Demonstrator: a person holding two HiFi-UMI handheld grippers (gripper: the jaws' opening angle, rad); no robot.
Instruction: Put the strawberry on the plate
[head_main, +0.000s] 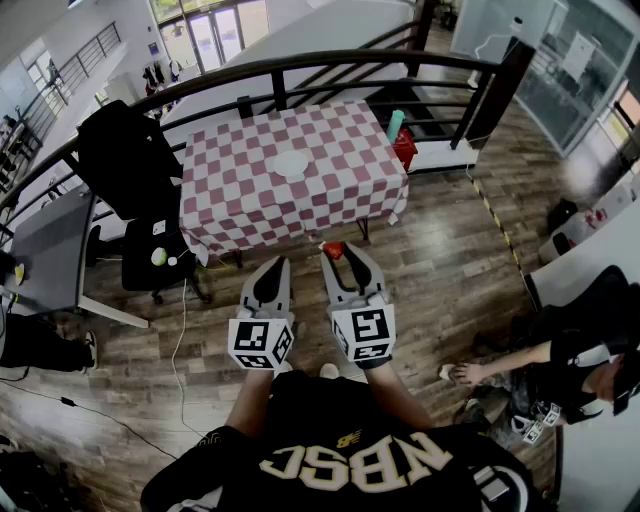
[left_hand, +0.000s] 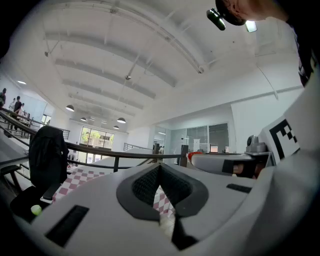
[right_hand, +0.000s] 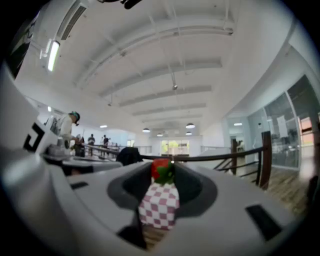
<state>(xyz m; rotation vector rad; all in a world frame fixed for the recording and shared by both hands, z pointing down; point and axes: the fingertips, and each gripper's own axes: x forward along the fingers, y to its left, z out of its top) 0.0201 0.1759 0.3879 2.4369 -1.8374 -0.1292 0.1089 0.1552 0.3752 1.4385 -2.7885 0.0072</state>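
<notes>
Right gripper (head_main: 337, 255) pinches strawberry (right_hand: 161, 169); left gripper (head_main: 273, 265) closed, empty.
My tip-only hold could drop it short of the plate (head_main: 291, 164).

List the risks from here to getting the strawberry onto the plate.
1. The strawberry sits only at the very tips of the right tongs, above the wood floor and short of the table; a slip would likely drop it there.
2. The plate lies mid-table, a long reach, so the berry may get released short, onto the checkered cloth.
</notes>
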